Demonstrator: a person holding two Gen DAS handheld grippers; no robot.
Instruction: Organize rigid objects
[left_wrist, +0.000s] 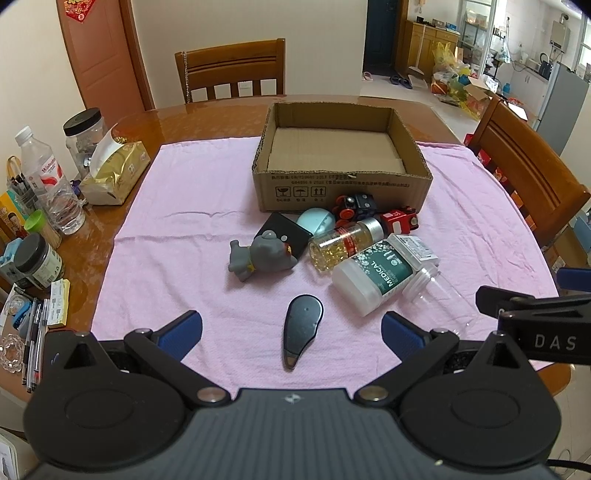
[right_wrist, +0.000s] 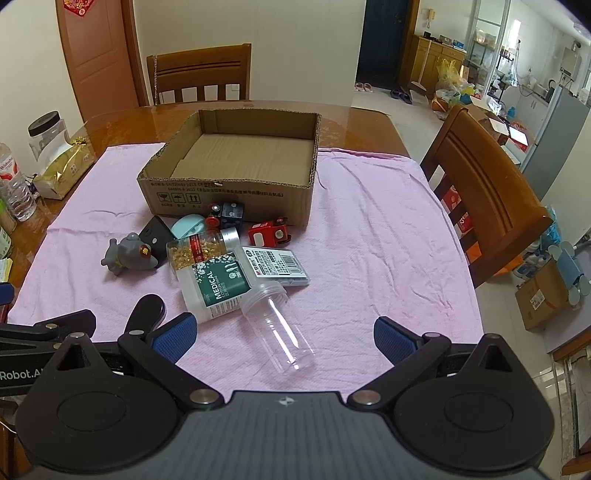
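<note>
Closest to the lens, the left gripper (left_wrist: 291, 334) has its blue pads spread wide and is holding nothing, with a dark teardrop-shaped gadget (left_wrist: 301, 328) lying on the pink cloth (left_wrist: 177, 221) between them, near the cloth's front edge. The right gripper (right_wrist: 284, 334) is spread just as wide (also empty), and a clear plastic jar (right_wrist: 282, 328) lies on its side between its fingers, mouth pointing toward the pile.

Going left to right across the pile mid-cloth: a grey toy figure (left_wrist: 258, 256) on its side, a black square box (left_wrist: 286, 230) behind it, a pale blue round thing (left_wrist: 317, 220), a bottle of yellow capsules (left_wrist: 341, 242) lying down, then a white MEDICAL bottle (left_wrist: 369, 278) resting over a flat labelled case (right_wrist: 277, 266). Behind those, a black toy train car (left_wrist: 356, 205) and a red one (left_wrist: 400, 219) sit just beside the front wall of the cardboard box (left_wrist: 332, 192), which stands open at the cloth's back edge with nothing inside.
</note>
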